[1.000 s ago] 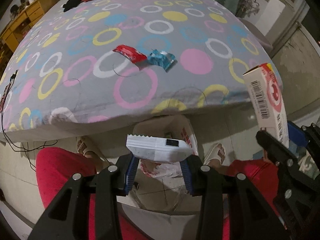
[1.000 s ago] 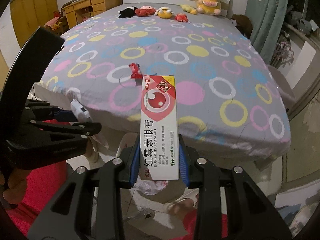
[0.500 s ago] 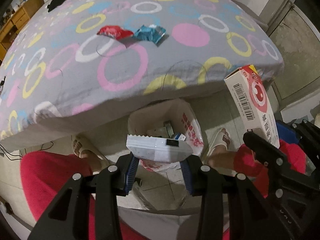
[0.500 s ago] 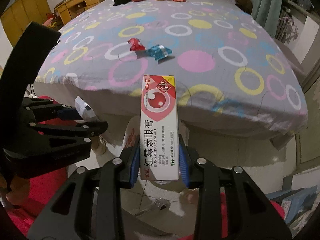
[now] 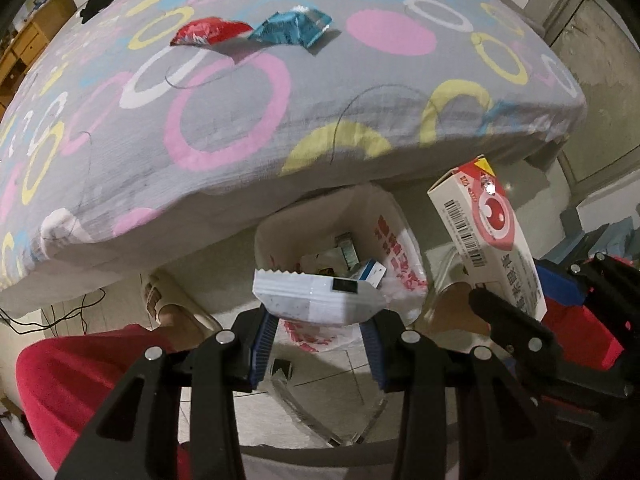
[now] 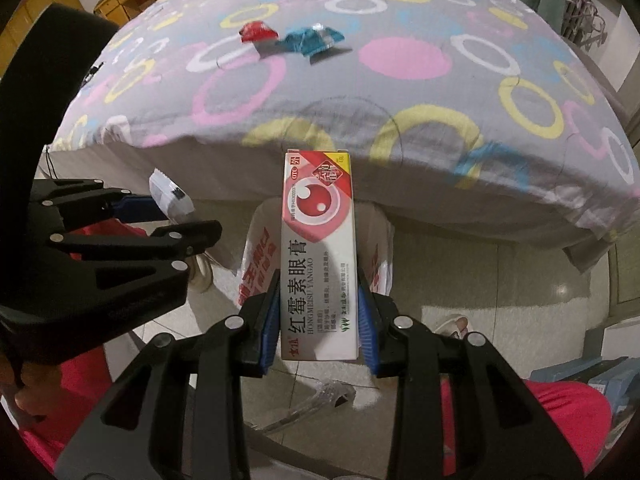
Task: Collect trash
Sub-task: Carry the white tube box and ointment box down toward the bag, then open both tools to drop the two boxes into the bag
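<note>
A white sachet [image 5: 318,295] is clamped between the blue pads of the left gripper [image 5: 318,332] and is held above the open mouth of a white plastic bag [image 5: 396,256] printed in red, which stands on the tiled floor beside the bed [image 5: 240,128]. A red-and-white ointment carton [image 6: 318,256] is gripped upright between the closed fingers of the right gripper [image 6: 318,324], in front of the same bag. Small boxes are seen inside the bag. A red wrapper [image 5: 204,32] and a blue wrapper [image 5: 294,28] are shown lying just beside each other on the ring-patterned bedsheet. Red-clad legs and sandalled feet are visible below.
</note>
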Tool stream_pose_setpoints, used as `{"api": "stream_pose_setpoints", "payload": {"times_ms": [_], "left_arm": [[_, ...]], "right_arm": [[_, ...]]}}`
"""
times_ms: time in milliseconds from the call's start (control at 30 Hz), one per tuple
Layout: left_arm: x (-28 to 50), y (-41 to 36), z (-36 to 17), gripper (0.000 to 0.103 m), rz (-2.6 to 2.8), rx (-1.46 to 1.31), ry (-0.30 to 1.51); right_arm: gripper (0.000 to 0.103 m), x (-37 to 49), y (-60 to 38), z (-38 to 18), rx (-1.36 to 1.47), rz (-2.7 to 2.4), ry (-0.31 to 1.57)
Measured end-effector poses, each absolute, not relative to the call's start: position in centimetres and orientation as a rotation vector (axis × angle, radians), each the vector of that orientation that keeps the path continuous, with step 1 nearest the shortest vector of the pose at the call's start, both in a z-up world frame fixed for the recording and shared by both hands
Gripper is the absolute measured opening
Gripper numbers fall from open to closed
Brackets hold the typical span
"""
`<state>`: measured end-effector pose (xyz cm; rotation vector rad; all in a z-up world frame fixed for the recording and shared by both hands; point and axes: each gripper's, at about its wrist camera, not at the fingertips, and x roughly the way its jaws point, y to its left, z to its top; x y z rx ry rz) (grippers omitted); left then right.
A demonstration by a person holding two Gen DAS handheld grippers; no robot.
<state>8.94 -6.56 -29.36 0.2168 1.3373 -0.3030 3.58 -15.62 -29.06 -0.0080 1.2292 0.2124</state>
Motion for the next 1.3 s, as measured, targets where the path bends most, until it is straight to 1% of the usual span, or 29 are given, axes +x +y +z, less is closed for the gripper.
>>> {"api": "stream_pose_setpoints", "payload": {"times_ms": [300, 633, 867, 1067, 1300], "left_arm": [[10.3, -7.2, -33.0, 0.039, -0.344, 0.265, 1.378], [11.2, -8.7, -37.2, 0.039, -0.422, 0.422, 1.397], [12.4, -8.9, -40.0, 0.039, -0.48, 0.449, 1.44], [12.6, -9.3, -42.8, 0.039, -0.49, 0.467, 1.481], [12.7, -9.5, -44.9, 0.039, -0.51, 0.498, 1.516]], "right_arm": [[0.033, 5.4, -16.0, -33.2, 0.037, 0.207, 1.314], [0.033, 7.1, -16.6, -37.9, 0.103, 0.184, 1.41], [0.033, 9.2, -16.7, -41.1, 0.132, 0.153, 1.463], [0.033, 9.6, -17.1, -43.7, 0.142, 0.136, 1.501], [0.033, 10.0, -17.5, -47.3, 0.18, 0.128, 1.563]]}}
